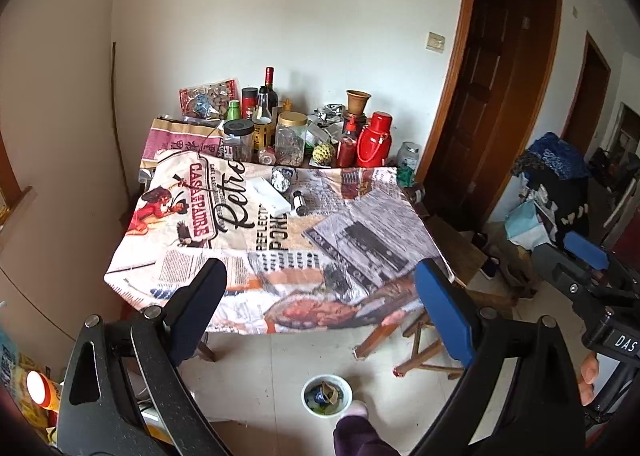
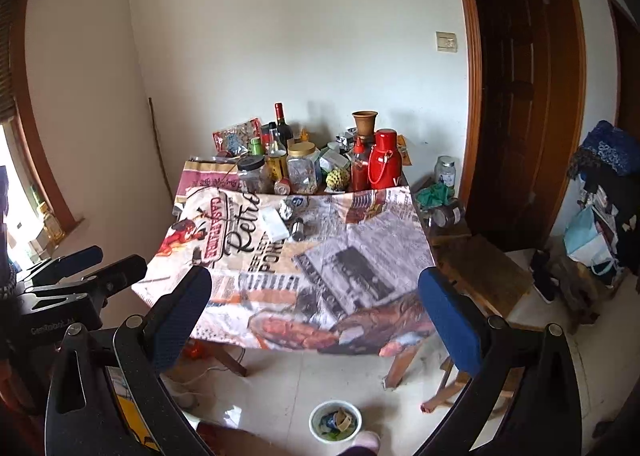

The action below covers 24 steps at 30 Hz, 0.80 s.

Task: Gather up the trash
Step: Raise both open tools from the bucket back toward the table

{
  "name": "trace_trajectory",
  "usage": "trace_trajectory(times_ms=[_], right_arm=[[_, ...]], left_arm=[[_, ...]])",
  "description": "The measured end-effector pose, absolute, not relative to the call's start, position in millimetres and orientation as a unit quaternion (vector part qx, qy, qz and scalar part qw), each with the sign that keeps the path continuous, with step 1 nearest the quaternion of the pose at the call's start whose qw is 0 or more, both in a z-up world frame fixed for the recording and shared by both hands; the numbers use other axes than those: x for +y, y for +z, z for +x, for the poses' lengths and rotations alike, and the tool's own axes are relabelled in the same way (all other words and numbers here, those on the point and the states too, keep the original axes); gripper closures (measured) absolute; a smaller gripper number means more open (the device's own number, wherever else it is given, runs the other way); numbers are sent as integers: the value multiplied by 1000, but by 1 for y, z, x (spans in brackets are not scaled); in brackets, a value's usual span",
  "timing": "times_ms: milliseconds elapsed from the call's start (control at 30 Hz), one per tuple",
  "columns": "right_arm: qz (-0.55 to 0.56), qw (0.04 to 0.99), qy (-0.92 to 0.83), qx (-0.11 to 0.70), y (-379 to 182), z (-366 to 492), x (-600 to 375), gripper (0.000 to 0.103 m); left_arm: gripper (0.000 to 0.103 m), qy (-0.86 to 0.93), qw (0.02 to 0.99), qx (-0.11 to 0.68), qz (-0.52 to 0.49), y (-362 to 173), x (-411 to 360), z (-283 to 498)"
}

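both tools (image 1: pixel 320 304) (image 2: pixel 316 308) agape, bowl (image 2: pixel 335 422) contents indistinct

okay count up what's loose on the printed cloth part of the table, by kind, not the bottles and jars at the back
White flat box: 1
Crumpled foil ball: 1
Small dark cylinder lying on its side: 1
Blue-and-white crumpled wrapper: 1
Total: 4, all clustered near the far middle of the cloth.

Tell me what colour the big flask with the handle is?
Red. The flask shows best in the right wrist view.
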State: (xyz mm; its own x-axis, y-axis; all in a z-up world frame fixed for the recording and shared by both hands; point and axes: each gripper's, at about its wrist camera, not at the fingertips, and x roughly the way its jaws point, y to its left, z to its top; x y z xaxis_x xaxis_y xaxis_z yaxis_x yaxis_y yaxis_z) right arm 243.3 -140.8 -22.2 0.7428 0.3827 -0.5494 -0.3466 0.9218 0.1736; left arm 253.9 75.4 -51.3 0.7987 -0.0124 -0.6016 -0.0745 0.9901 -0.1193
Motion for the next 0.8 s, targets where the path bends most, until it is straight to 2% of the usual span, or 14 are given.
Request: trace_trajectory(times_ms=[367,800], right_arm=[[18,932,233,278,0,350,-163,0],[-10,909,276,311,-21,433,-141,0]], left_arm=[[8,63,950,294,-79,-32,46,360],[8,113,937,320,-87,-49,52,442]])
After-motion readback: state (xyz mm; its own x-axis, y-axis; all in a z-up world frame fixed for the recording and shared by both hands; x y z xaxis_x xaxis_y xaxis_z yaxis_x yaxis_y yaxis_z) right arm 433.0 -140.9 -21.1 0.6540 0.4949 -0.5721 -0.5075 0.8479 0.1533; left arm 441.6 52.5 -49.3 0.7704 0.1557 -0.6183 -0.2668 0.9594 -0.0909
